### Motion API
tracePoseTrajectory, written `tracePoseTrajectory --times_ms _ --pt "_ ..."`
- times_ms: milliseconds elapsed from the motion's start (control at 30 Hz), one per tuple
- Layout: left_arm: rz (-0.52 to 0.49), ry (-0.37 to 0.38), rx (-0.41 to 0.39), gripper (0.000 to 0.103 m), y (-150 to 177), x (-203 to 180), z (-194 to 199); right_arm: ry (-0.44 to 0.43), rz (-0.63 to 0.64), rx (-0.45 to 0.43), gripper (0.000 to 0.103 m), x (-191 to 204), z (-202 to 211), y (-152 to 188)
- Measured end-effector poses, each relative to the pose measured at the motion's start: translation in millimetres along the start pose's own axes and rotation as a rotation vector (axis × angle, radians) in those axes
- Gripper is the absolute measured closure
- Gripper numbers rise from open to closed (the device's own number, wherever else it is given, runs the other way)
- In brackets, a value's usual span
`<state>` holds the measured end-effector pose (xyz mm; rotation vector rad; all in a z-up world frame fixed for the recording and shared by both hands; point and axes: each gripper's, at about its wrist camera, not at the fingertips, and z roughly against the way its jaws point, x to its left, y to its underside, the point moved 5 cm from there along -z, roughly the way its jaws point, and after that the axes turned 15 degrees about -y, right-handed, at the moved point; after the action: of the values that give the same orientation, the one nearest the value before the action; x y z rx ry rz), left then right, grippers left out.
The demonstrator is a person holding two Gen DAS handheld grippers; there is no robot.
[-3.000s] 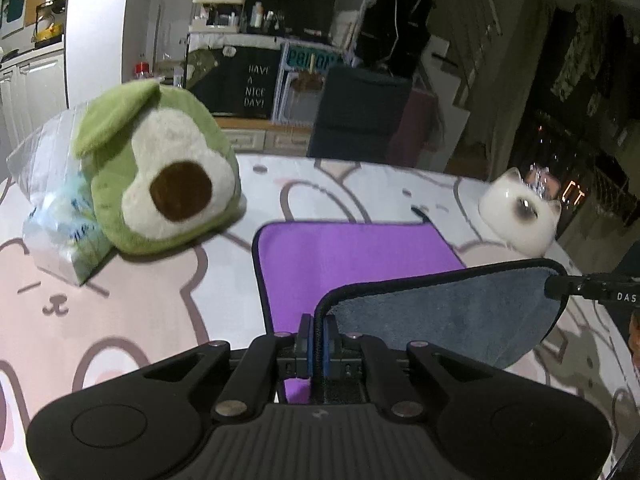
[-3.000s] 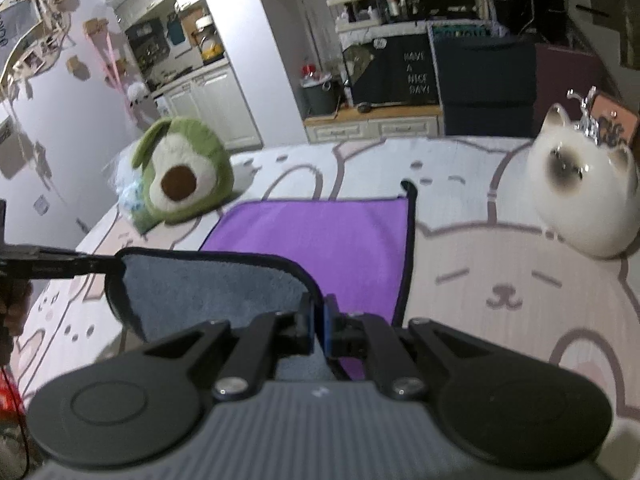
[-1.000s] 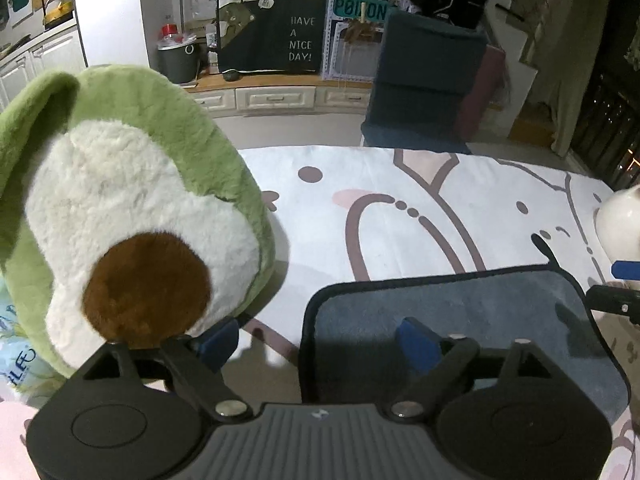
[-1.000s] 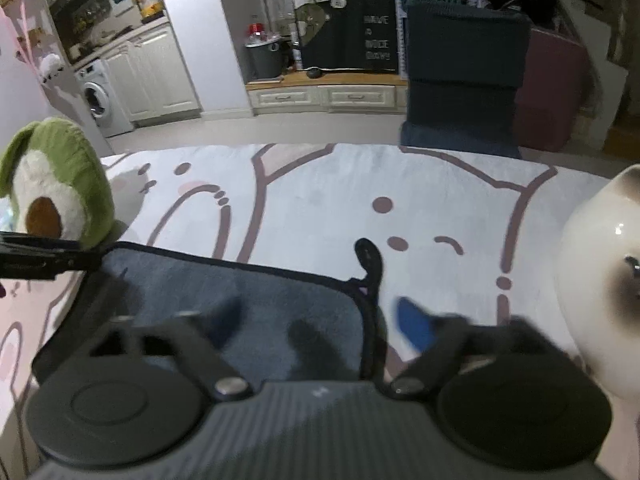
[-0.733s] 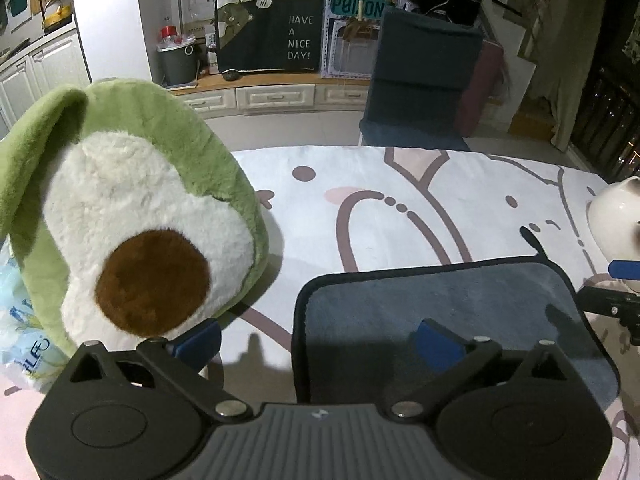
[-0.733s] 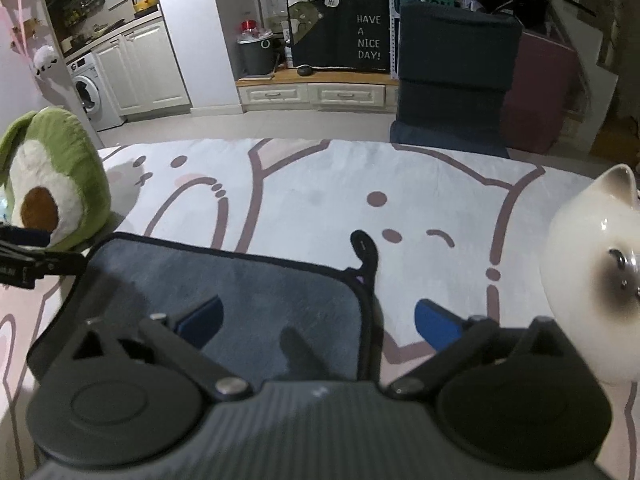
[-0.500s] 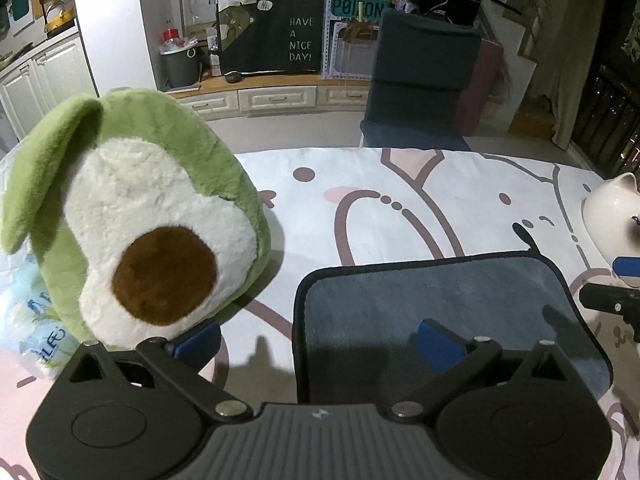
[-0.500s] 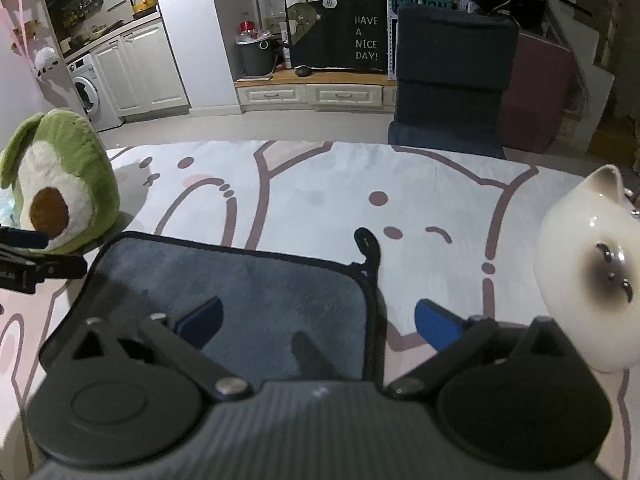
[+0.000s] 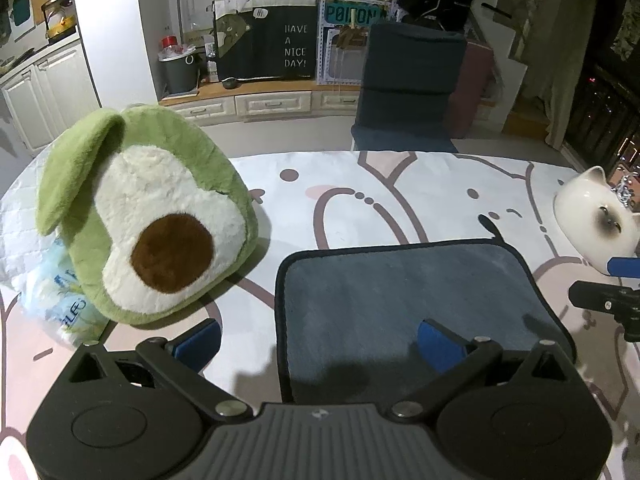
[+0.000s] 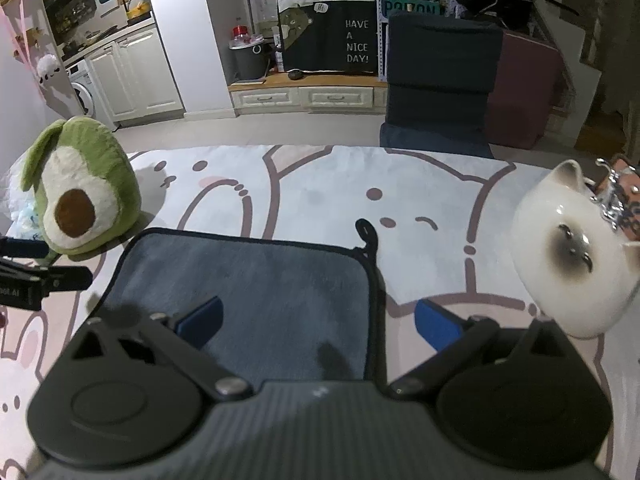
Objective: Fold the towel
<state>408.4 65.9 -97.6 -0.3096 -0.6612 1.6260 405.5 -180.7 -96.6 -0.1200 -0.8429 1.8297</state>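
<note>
The towel (image 9: 404, 300) lies folded flat on the cartoon-print table cover, grey side up with a black trim; it also shows in the right wrist view (image 10: 256, 288). Its hanging loop (image 10: 366, 232) sticks out at the far right corner. My left gripper (image 9: 318, 340) is open and empty, straddling the towel's left edge just above it. My right gripper (image 10: 318, 322) is open and empty, straddling the towel's right edge. Each gripper's tips show at the edge of the other's view.
A green avocado plush (image 9: 148, 220) stands left of the towel, with a plastic bag (image 9: 48, 300) behind it. A white ceramic cat (image 10: 572, 256) stands right of the towel. A dark chair (image 9: 408, 88) is beyond the table's far edge.
Both grippers let go of the folded-over towel edge and opened. Since then they have pulled back and risen slightly; the towel stays flat, purple side covered.
</note>
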Motion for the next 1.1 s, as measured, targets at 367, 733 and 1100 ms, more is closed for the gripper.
tracePoseTrajectory --times_ms 367,733,1100 --pt "0.001 -0.017 -0.023 0.0 18.5 -1.6 45.0 0.001 -0.002 -0.038 0.001 18.1 42.7 18.0" --pt "0.011 -0.022 -0.058 0.0 38.9 -0.9 92.5 0.008 0.004 -0.082 0.0 36.3 87.4 37.8" --pt "0.014 -0.018 -0.089 0.0 63.4 -1.7 131.2 0.017 0.03 -0.106 0.0 52.3 121.1 65.9"
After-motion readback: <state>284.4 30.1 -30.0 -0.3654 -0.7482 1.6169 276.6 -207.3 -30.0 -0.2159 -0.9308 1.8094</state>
